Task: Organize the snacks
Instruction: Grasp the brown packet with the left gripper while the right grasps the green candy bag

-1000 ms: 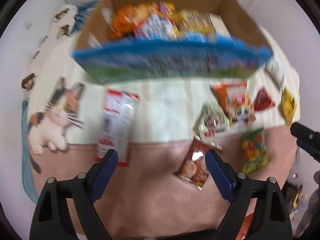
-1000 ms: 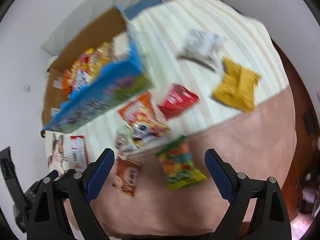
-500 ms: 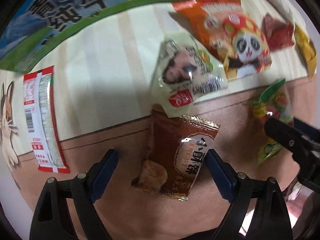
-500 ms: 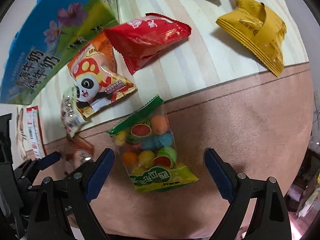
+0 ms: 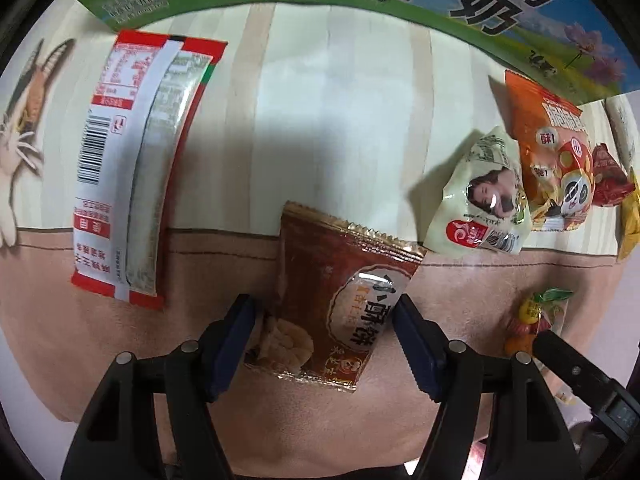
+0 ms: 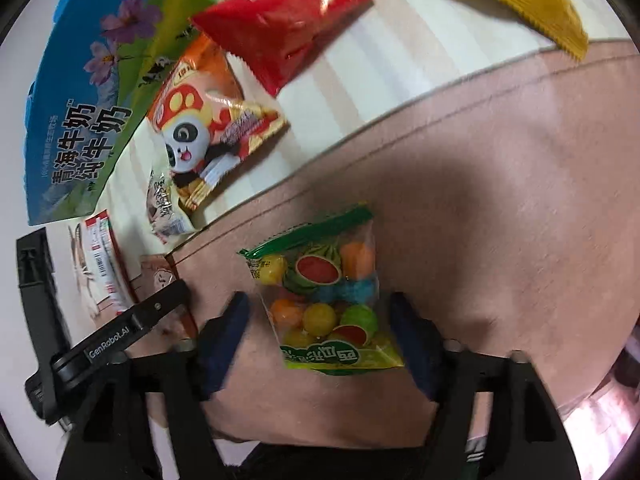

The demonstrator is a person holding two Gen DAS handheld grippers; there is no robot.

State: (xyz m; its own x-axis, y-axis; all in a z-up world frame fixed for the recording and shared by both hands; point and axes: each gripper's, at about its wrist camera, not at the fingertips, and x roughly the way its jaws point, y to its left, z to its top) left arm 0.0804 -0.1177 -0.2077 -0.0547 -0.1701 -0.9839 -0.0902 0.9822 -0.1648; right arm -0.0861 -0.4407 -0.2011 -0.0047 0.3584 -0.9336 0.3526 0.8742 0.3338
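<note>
Bedding: cream cover with pale beige stripes (image 5: 340, 100) over the far part; plain pink-brown fabric band (image 6: 500, 200) over the near part, joined along a stitched seam. Cartoon cat print (image 5: 24, 128) at the left edge. Light: soft, from above, casting broad diffuse shadows on both fabrics.

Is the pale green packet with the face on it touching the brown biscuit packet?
Cannot tell. In the left wrist view the pale green packet meets the brown biscuit packet at one corner, but contact or a slight gap isn't clear.
</note>
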